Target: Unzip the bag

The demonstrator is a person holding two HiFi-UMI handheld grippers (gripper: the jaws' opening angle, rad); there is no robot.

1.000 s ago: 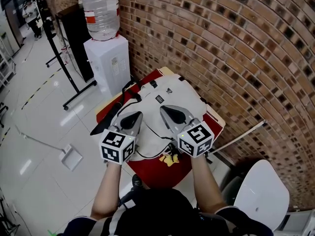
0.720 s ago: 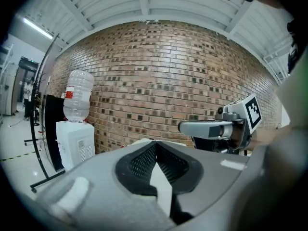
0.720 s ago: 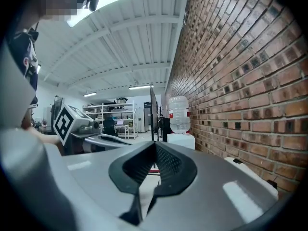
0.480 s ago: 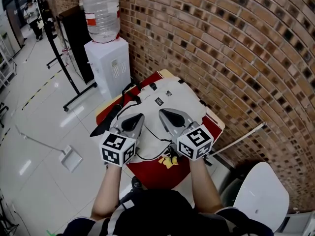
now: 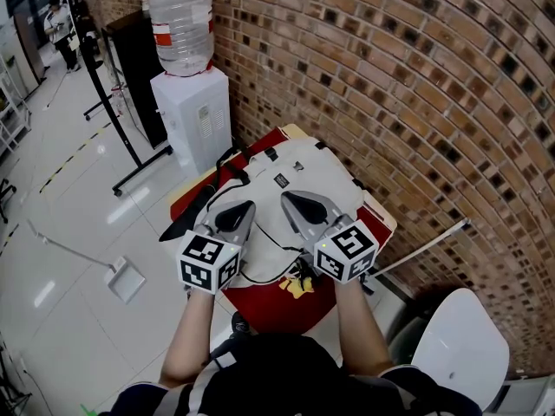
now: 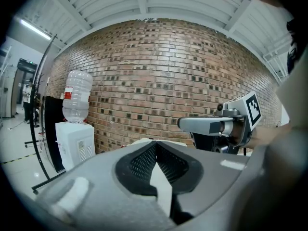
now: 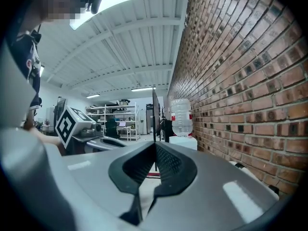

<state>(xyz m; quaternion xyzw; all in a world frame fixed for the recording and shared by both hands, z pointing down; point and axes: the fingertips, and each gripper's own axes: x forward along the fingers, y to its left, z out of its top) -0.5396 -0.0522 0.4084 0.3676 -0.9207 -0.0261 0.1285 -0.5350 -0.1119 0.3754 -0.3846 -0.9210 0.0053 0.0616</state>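
Note:
A pale grey backpack (image 5: 308,176) lies flat on a small table under a red cloth (image 5: 286,306), close to the brick wall. A black zip line runs along its near edge, with a yellow charm (image 5: 299,284) hanging there. My left gripper (image 5: 245,206) hovers over the bag's near left part, jaws shut with nothing between them. My right gripper (image 5: 286,198) is held beside it over the bag's middle, also shut and empty. The left gripper view shows its pads (image 6: 155,146) pressed together, and the right gripper (image 6: 211,125) alongside. The right gripper view shows the same closed pads (image 7: 155,148).
A brick wall (image 5: 408,85) runs along the table's far and right sides. A white water dispenser (image 5: 192,115) with a large bottle (image 5: 178,24) stands at the far left. A white chair (image 5: 460,336) is at the near right. A black stand (image 5: 121,120) and a dustpan (image 5: 126,277) sit on the floor to the left.

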